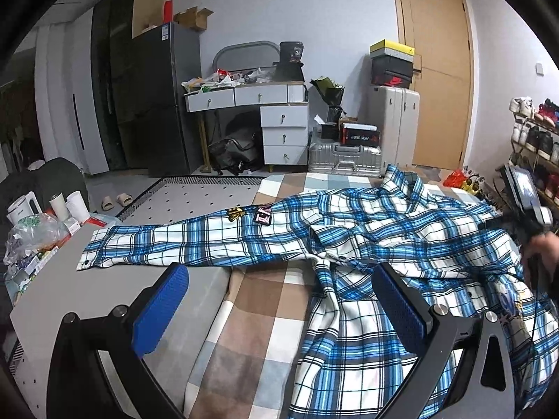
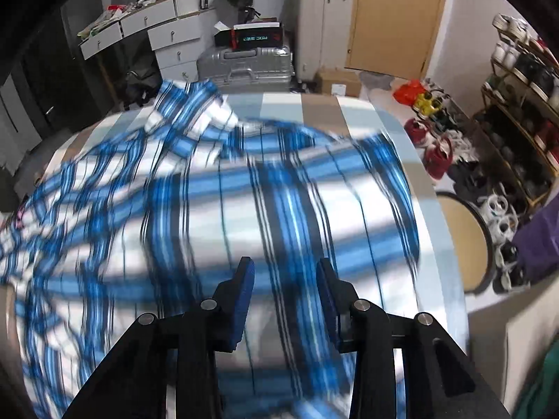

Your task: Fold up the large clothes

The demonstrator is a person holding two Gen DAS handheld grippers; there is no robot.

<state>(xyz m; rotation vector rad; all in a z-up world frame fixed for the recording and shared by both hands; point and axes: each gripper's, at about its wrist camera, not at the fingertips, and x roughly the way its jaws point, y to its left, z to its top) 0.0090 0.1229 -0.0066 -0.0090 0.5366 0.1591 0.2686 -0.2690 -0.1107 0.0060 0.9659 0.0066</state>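
plaid shirt (image 1: 367,237) lies spread over the checked bedcover (image 1: 265,300) in front of you, blue and white, rumpled through the middle. one sleeve (image 1: 181,244) runs out straight to the left in the left wrist view, its cuff past the edge of the bedcover and resting on the grey surface (image 1: 115,289) beside it. two sewn patches (image 1: 251,214) sit on that sleeve near the shoulder. the collar (image 1: 401,181) stands bunched at the far side of the bed, toward the silver suitcase (image 1: 346,159).

your left gripper (image 1: 279,309) hangs over the near part of the shirt with its blue pads (image 1: 160,309) spread wide; nothing is between them and they touch no cloth.

your right gripper (image 2: 284,300) points down at the shirt's back panel, which is smeared by blur in its own view. its jaws stand partly apart with a gap between the pads, and striped cloth shows through that gap; the pads are not pinching any fold that you can make out. in the left wrist view your right hand (image 1: 539,255) holds that gripper's dark body at the right edge, just above the shirt.

white drawers (image 1: 284,132), a tall dark fridge (image 1: 153,104), a wooden door (image 1: 436,70) and a shoe rack (image 1: 534,139) stand beyond the bed.
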